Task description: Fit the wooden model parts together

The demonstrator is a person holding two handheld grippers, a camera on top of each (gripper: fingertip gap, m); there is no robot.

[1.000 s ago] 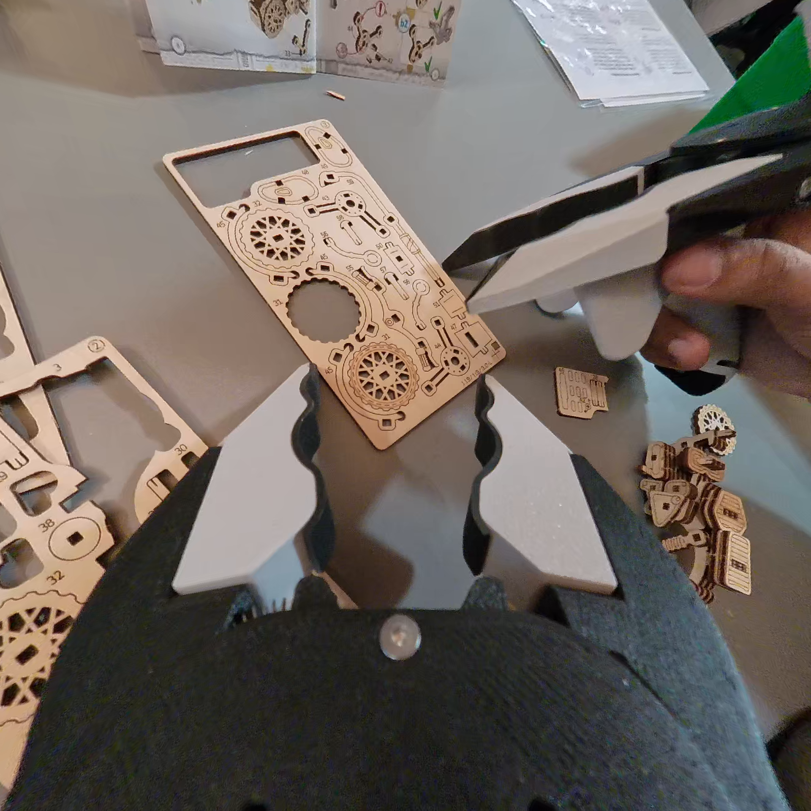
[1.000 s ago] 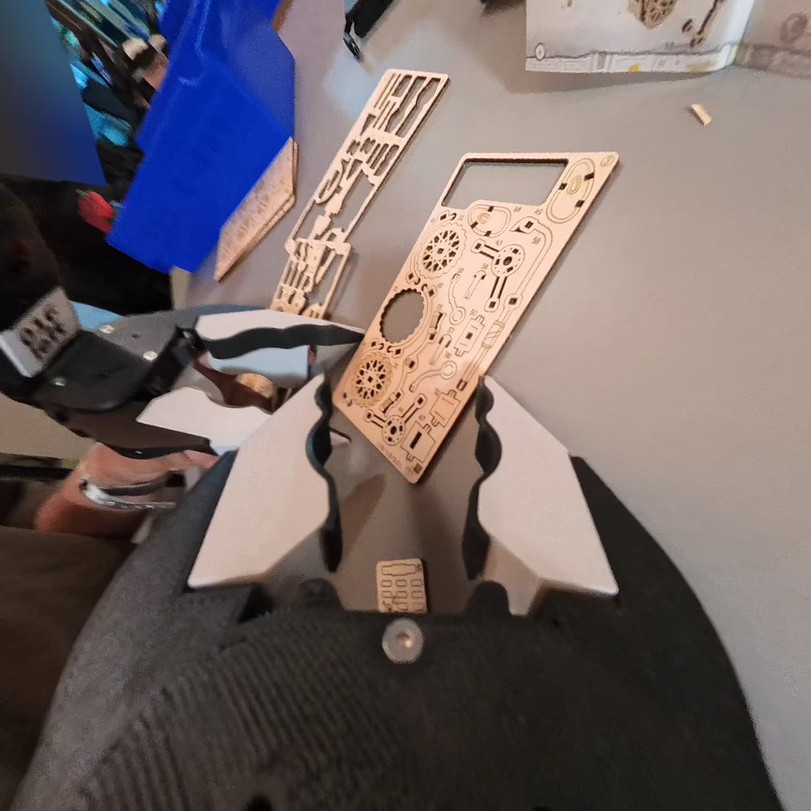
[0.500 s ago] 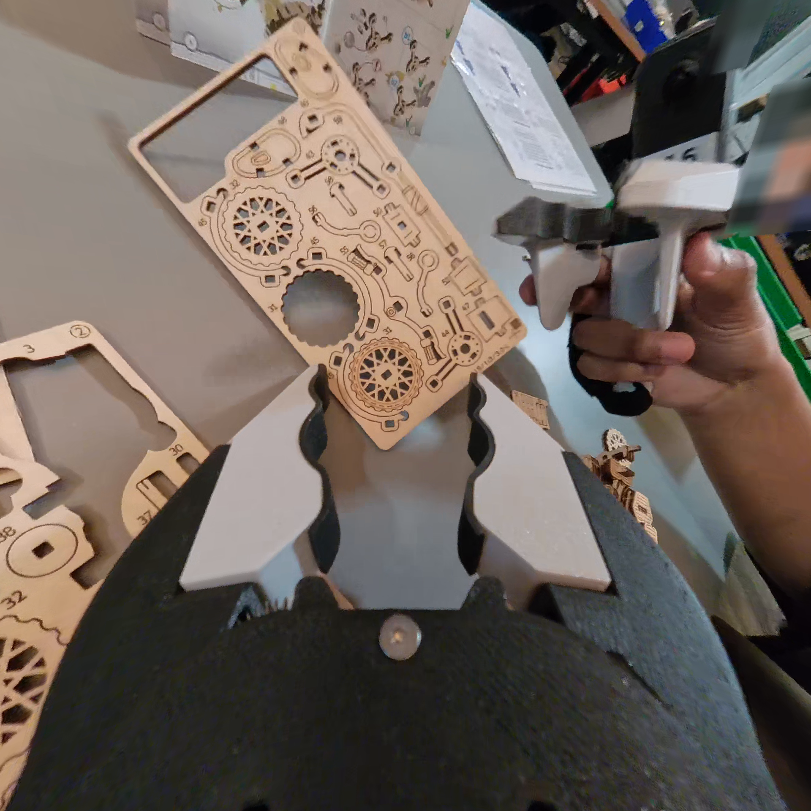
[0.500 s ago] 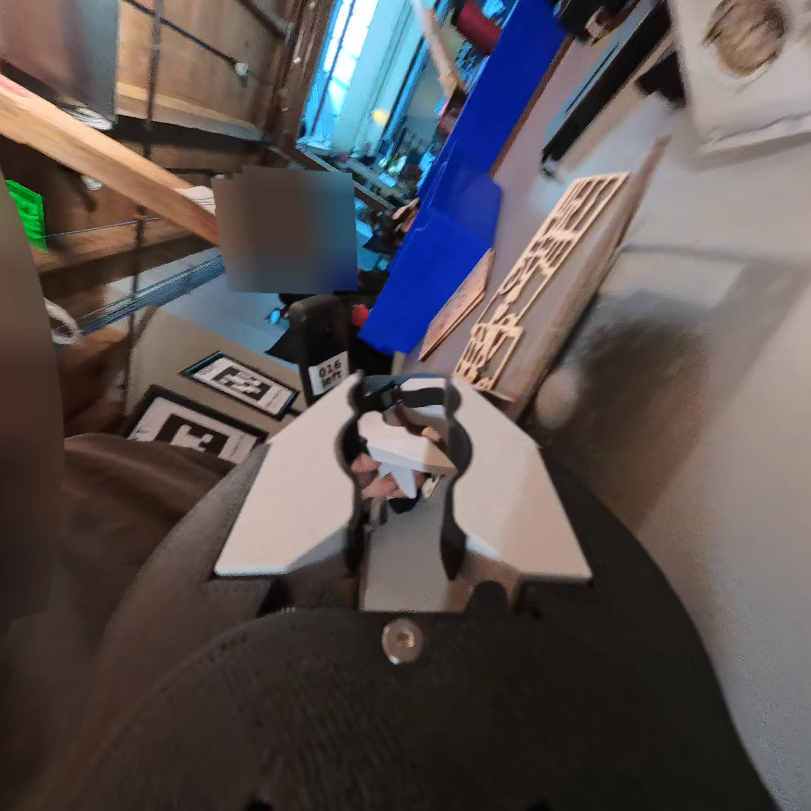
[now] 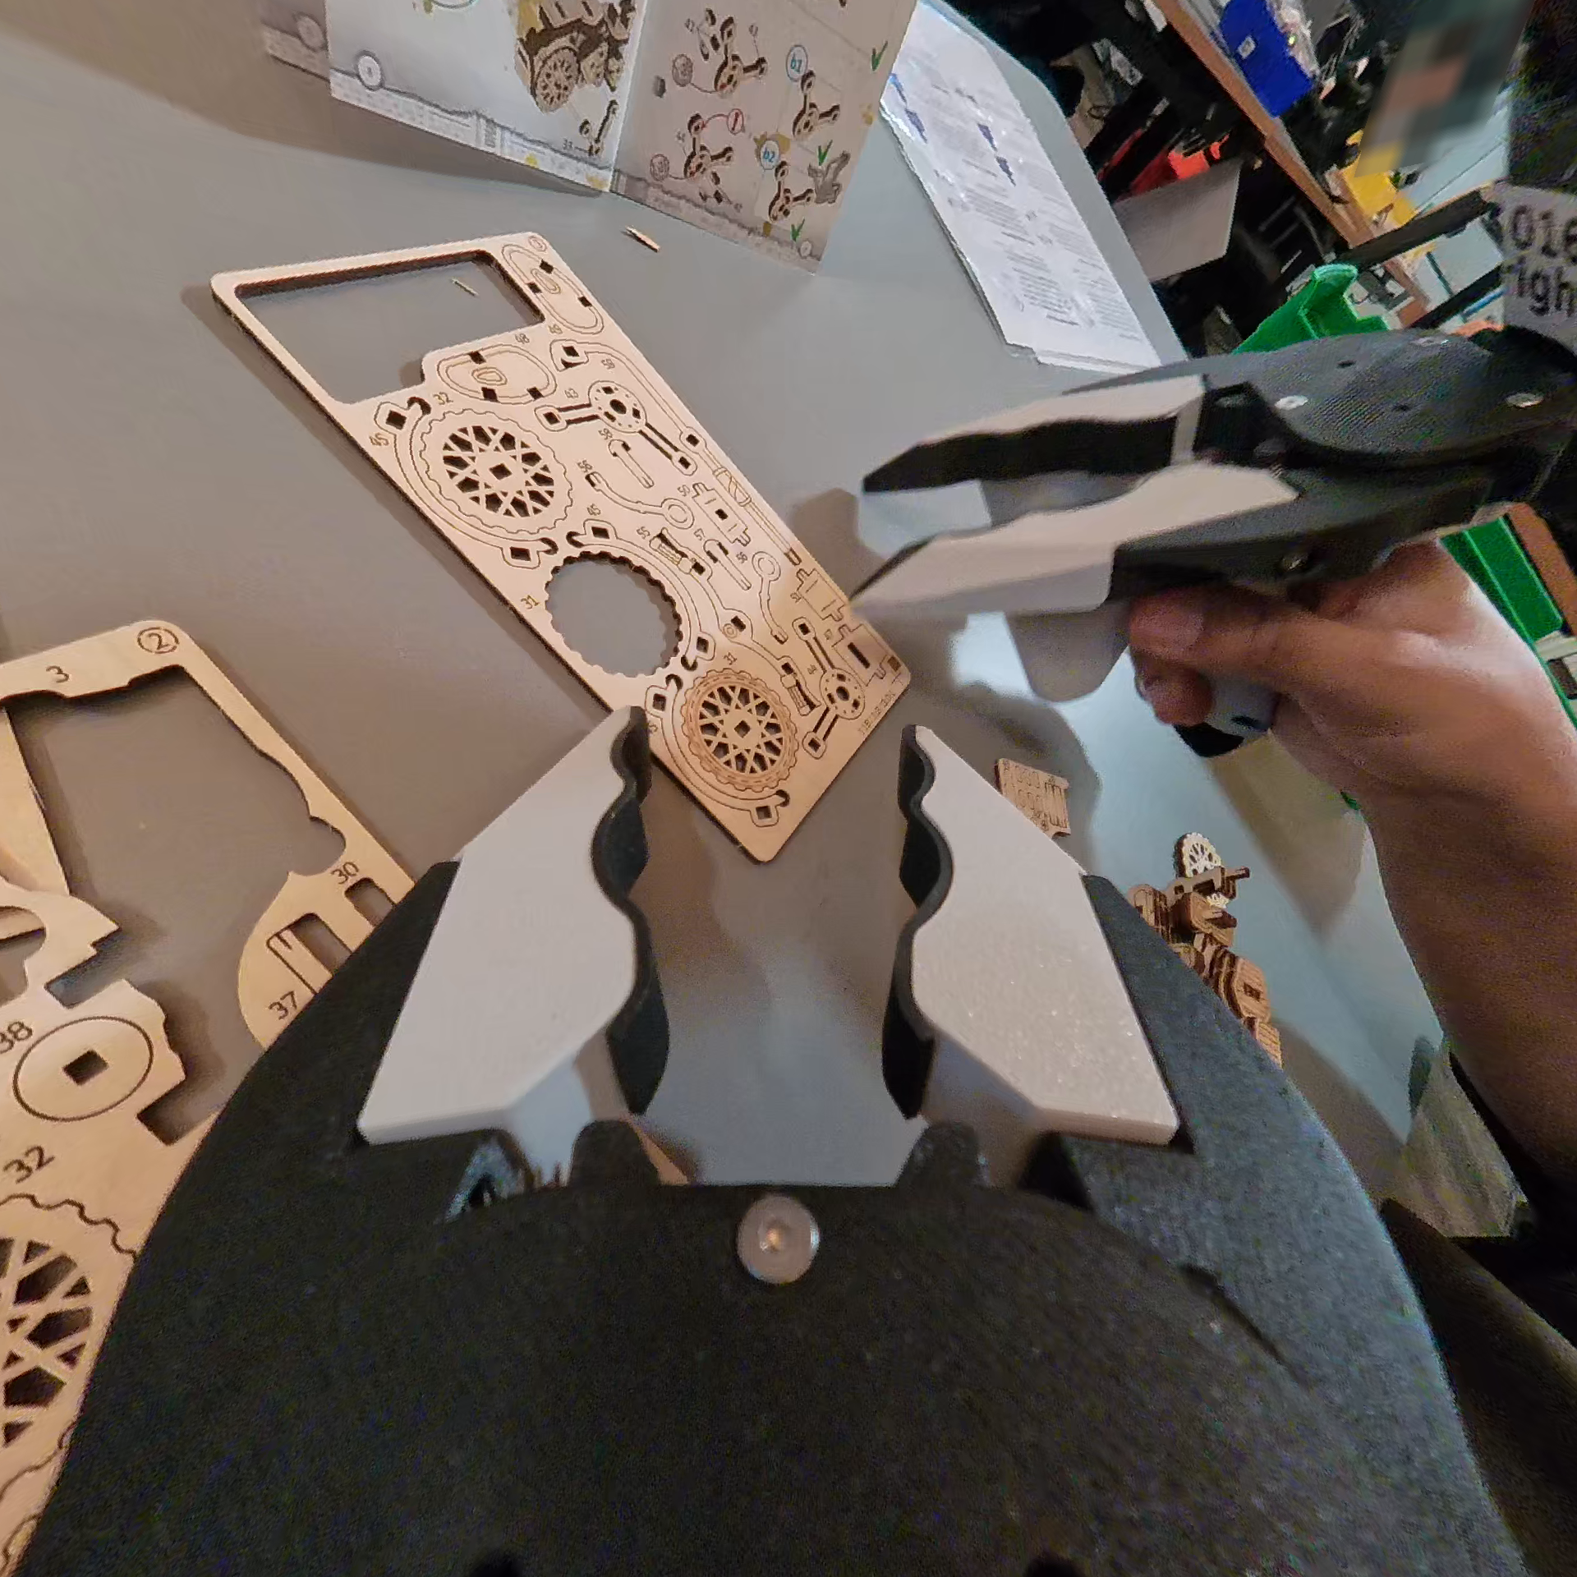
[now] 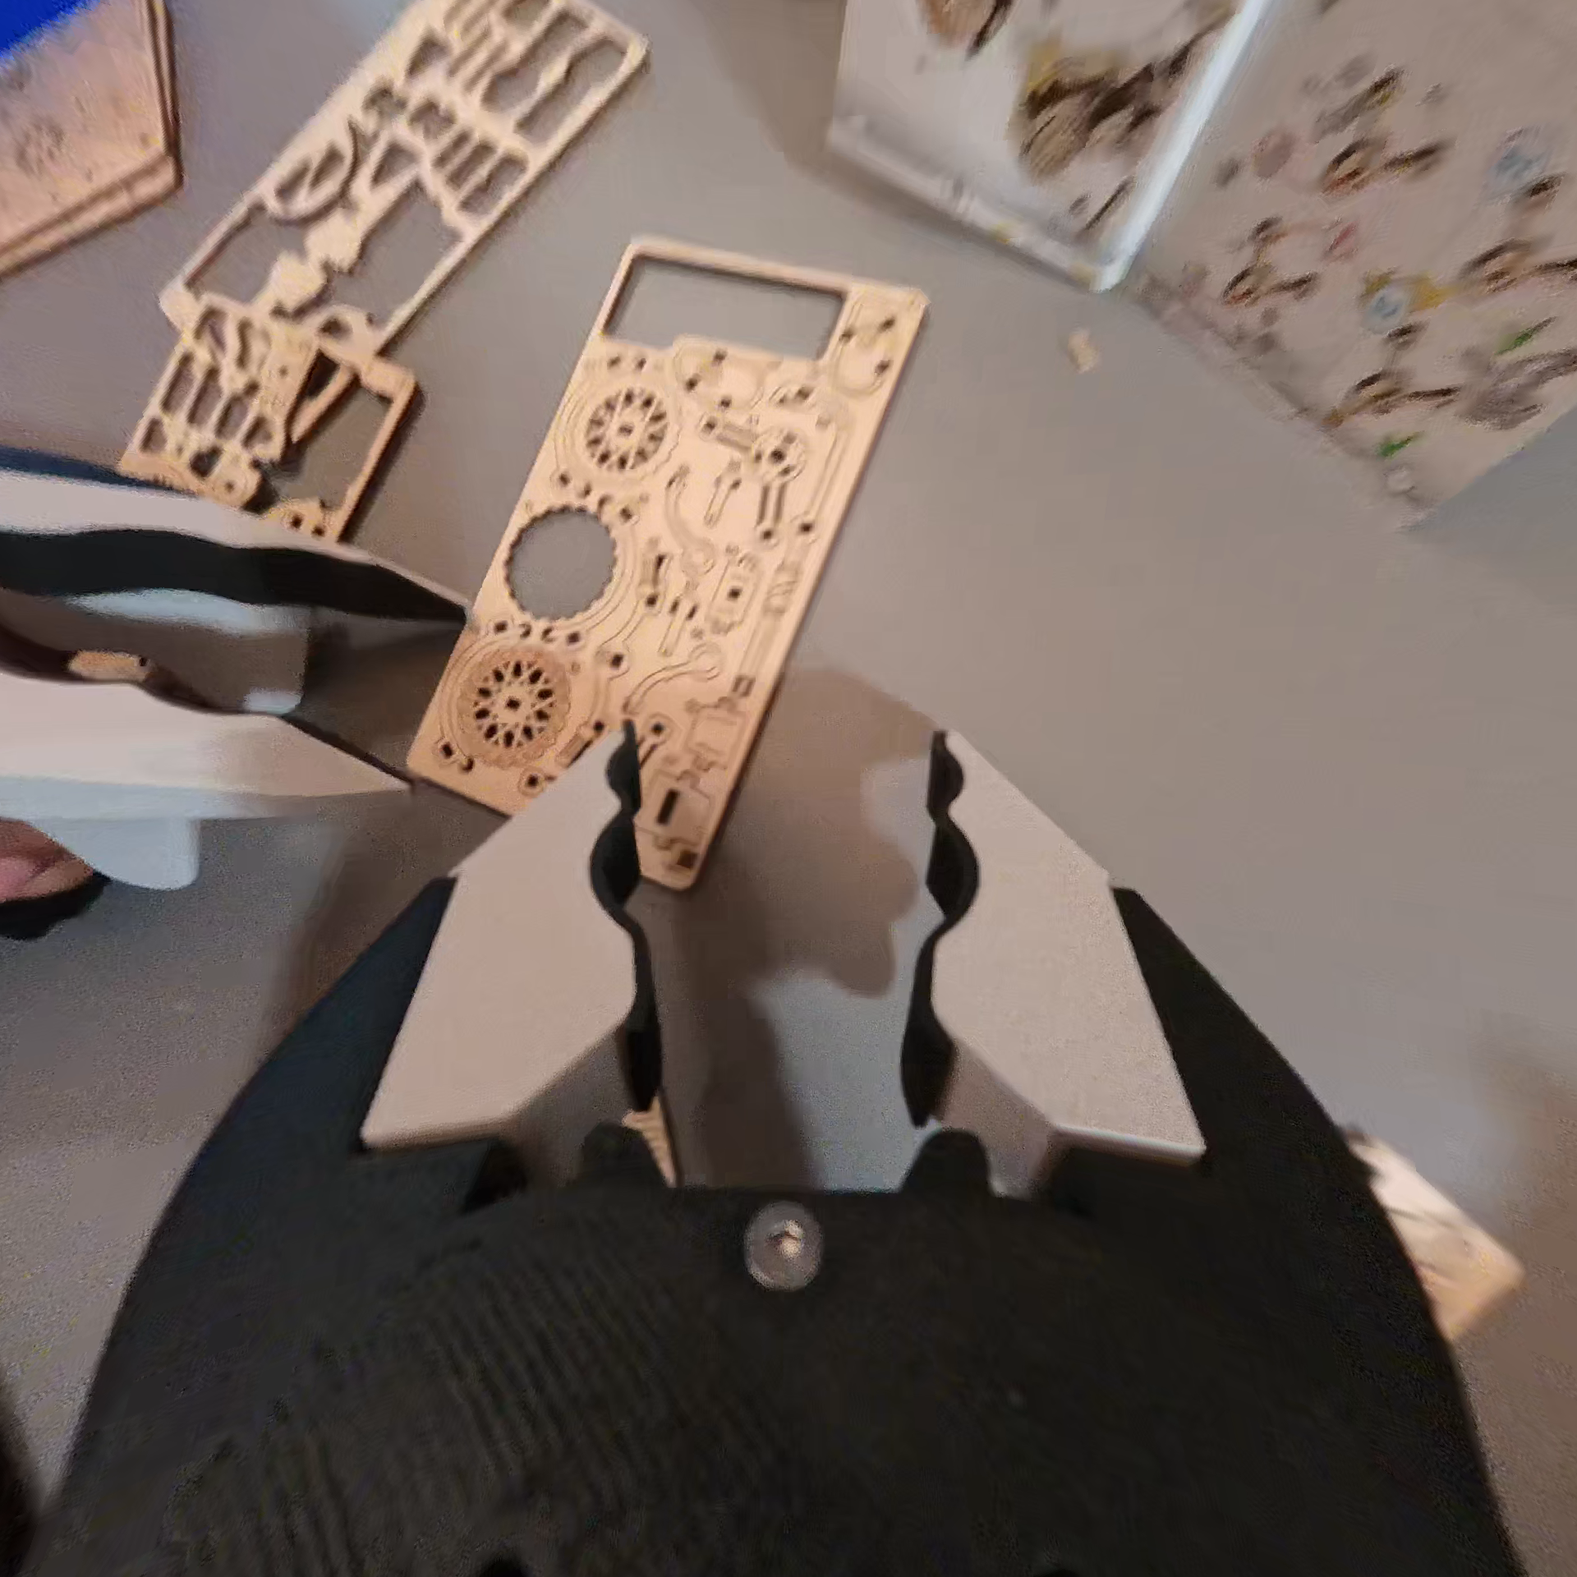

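A wooden parts sheet (image 5: 555,512) with gear wheels and a round cut-out lies flat on the grey table (image 5: 171,427). It also shows in the right wrist view (image 6: 683,529). My left gripper (image 5: 772,738) is open and empty, with the sheet's near corner just ahead of its fingertips. My right gripper (image 6: 781,747) is open and empty, low over the sheet's near right corner. From the left wrist view it (image 5: 862,542) comes in from the right, tips at the sheet's edge. A small loose wooden part (image 5: 1032,789) and a partly built model (image 5: 1203,930) lie to the right.
More punched sheets lie to the left (image 5: 128,853) and at the back (image 6: 410,171). An open instruction booklet (image 5: 683,111) stands at the far edge, with a printed paper (image 5: 1007,196) beside it. A green bin (image 5: 1306,307) and shelves lie beyond the table. A wood chip (image 6: 1082,350) lies near the booklet.
The right gripper swung up and away from the table, narrowing, then came back down over the sheet's near corner and opened wide. The left gripper stayed open near the sheet.
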